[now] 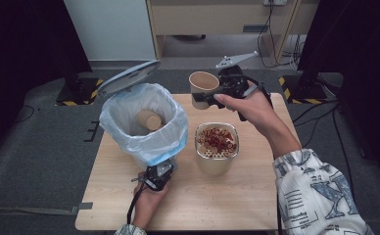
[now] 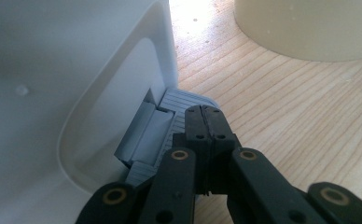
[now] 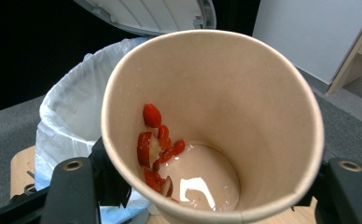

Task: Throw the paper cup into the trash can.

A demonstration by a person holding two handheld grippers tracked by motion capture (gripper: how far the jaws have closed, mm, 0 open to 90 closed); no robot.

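The bin [image 1: 144, 122] stands open-lidded because the left gripper [image 2: 206, 122], jaws pressed together, bears down on its pedal [image 2: 179, 105]. The right gripper [image 1: 212, 98] clamps a paper cup [image 1: 203, 83] holding red scraps [image 3: 153, 140], lifted just beside the bin's rim, above a strainer pot [image 1: 216, 147], with free air between.

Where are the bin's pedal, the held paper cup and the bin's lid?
bin pedal [image 2: 184, 100], left gripper view, ribbed top.
paper cup [image 3: 244, 107], right gripper view, inner wall.
bin lid [image 1: 128, 77], high view, raised underside.

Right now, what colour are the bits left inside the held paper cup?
Red, clinging to the wall of the paper cup; the bits show best in the right gripper view.
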